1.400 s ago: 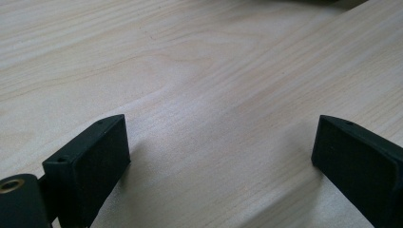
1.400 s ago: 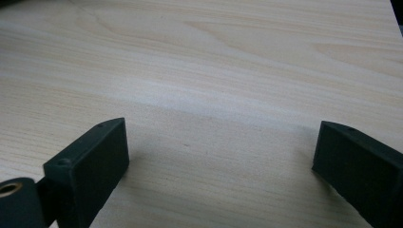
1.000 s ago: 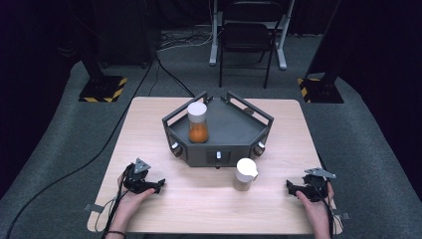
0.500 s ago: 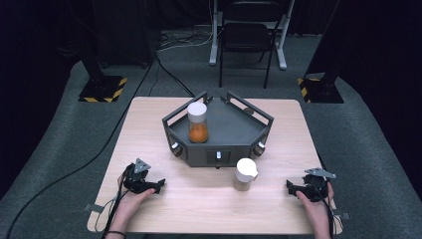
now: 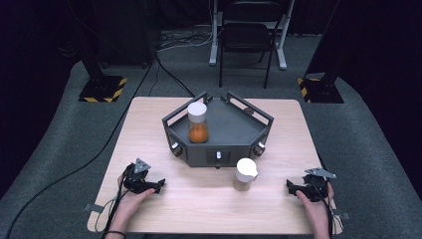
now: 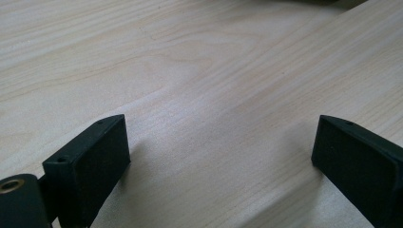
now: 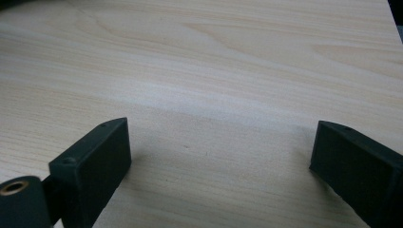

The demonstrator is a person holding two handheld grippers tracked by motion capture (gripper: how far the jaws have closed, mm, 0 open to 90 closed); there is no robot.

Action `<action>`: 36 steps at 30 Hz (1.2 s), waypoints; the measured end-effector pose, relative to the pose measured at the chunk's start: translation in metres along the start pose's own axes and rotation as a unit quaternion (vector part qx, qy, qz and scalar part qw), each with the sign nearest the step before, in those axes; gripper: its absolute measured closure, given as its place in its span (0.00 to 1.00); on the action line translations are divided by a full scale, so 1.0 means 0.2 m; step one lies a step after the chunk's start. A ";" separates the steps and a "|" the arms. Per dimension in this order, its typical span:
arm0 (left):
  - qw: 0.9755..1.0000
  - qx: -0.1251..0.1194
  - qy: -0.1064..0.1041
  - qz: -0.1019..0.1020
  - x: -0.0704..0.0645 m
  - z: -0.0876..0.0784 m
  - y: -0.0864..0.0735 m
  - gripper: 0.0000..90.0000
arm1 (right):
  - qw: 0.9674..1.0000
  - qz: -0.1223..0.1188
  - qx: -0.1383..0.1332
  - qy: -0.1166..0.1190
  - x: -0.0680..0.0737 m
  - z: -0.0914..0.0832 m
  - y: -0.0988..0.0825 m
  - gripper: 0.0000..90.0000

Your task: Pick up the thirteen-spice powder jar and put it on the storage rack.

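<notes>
Both claws rest wide open and empty on the tabletop's near edge — left claw (image 5: pixel 158 184), right claw (image 5: pixel 289 186), its jaws just eased inward slightly — so approach the white-lidded jar (image 5: pixel 246 175) near the centre level, squarely, gripping below the lid.

One wooden table (image 5: pixel 209 209); one dark grey tray (image 5: pixel 234 130) with three knobs (image 5: pixel 218 156) along its front walls; two white-capped jars, one holding orange contents (image 5: pixel 197 123) inside the tray, one (image 5: pixel 245 174) on the table in front of it; two hand-held grippers, left (image 5: pixel 160 185) and right (image 5: pixel 289 186); one chair (image 5: pixel 247 37) behind; two striped stand bases (image 5: pixel 102 89)
</notes>
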State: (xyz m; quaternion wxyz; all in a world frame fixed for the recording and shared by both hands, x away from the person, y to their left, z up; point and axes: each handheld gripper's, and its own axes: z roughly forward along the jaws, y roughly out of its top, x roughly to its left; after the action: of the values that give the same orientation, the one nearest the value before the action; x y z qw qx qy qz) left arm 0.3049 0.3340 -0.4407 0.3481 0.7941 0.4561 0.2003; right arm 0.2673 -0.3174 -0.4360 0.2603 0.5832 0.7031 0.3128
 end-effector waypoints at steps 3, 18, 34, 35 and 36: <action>1.000 0.000 0.000 0.000 0.00 0.00 0.00 0.06 | 1.000 -0.001 -0.003 0.002 0.00 0.00 -0.01 0.08; 1.000 0.000 -0.001 0.000 0.00 0.00 0.00 0.06 | 0.999 -0.003 -0.033 0.026 -0.01 -0.05 -0.03 0.09; 1.000 0.000 -0.001 0.001 0.00 0.00 0.00 0.06 | 0.993 -0.007 -0.088 0.077 0.04 -0.13 -0.01 0.09; 1.000 0.000 -0.001 0.001 0.00 0.00 0.00 0.06 | 0.993 -0.007 -0.088 0.077 0.04 -0.13 -0.01 0.09; 1.000 0.000 -0.001 0.001 0.00 0.00 0.00 0.06 | 0.992 -0.007 -0.095 0.082 0.04 -0.14 -0.01 0.09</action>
State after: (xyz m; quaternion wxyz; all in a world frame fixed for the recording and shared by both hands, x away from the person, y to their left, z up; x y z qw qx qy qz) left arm 0.3051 0.3342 -0.4406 0.3481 0.7945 0.4555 0.2000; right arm 0.2439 -0.3131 -0.4190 0.2584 0.5231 0.6931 0.4233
